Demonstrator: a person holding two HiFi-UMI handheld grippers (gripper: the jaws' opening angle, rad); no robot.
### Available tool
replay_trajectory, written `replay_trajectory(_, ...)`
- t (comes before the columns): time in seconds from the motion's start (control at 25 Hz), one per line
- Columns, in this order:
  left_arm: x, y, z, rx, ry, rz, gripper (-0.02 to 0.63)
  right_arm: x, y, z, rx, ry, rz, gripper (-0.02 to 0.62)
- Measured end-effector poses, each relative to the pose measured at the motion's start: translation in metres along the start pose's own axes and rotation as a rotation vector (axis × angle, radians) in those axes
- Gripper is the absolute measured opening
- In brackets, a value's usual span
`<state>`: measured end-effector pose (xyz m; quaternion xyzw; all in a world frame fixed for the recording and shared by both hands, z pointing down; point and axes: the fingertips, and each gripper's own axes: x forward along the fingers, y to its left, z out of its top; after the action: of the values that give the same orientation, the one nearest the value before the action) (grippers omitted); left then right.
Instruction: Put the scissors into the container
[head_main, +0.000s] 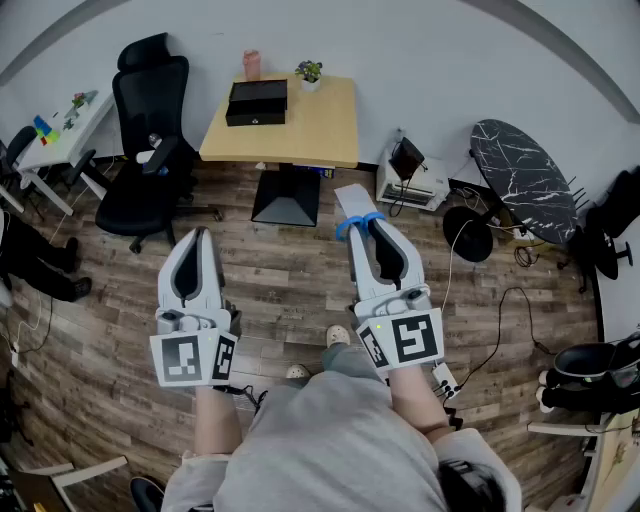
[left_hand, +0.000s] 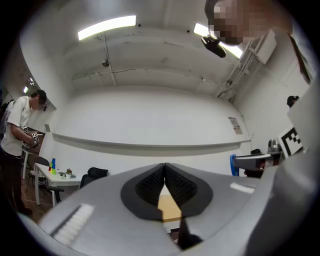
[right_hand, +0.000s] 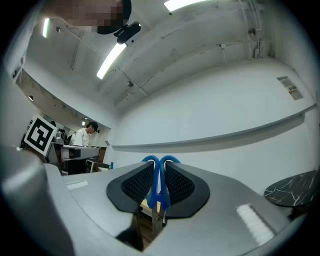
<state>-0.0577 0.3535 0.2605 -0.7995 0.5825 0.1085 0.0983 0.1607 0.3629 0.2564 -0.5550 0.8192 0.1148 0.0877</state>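
Between the jaws of the right gripper (right_hand: 159, 167), blue-handled scissors (right_hand: 156, 185) sit clamped.

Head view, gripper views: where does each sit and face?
Head view: on the person's head, facing steeply down at floor and desk; shows forearms, left gripper, right gripper.
Left gripper view: on that gripper, along shut empty jaws, up at wall and ceiling.
Right gripper view: likewise, jaws shut on the scissors.
Shared: desk, in head and left gripper views.
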Motion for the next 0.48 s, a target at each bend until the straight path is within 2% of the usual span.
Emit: replay_trajectory(0.48, -0.0030, -0.0066, 0.0007, 0.000, -0.002, -0.002, 0.058, -0.0046, -0.0025, 0.0022, -0.003, -0.005, -0.001, 0.075)
